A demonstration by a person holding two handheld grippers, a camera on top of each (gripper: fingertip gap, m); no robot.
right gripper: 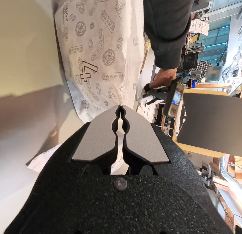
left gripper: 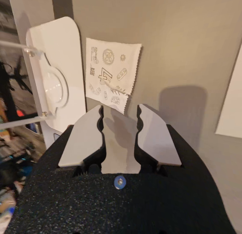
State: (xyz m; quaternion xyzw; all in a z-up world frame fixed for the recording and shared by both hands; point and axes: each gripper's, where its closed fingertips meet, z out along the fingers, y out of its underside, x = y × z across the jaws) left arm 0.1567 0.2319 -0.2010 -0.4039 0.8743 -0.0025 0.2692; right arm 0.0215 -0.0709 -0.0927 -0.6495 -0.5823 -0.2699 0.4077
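Observation:
In the left wrist view my left gripper (left gripper: 119,107) is open, with nothing between its pads, and hovers over a grey table (left gripper: 170,38). Just ahead of its fingertips a torn piece of white paper (left gripper: 111,70) printed with part drawings lies flat on the table. In the right wrist view my right gripper (right gripper: 120,106) is shut on the edge of a large white paper bag (right gripper: 98,51) with the same printed drawings and holds it up at a crease. The left gripper (right gripper: 150,98) also shows there, farther right, held by a hand (right gripper: 162,77).
A white stand with a clear dome and clear bars (left gripper: 56,76) sits left of the paper piece. A white sheet (left gripper: 233,96) lies at the right edge. A dark sleeve (right gripper: 167,24) and a black panel in a wooden frame (right gripper: 209,123) are to the right. Tip to tip, the grippers are about 35 centimeters apart.

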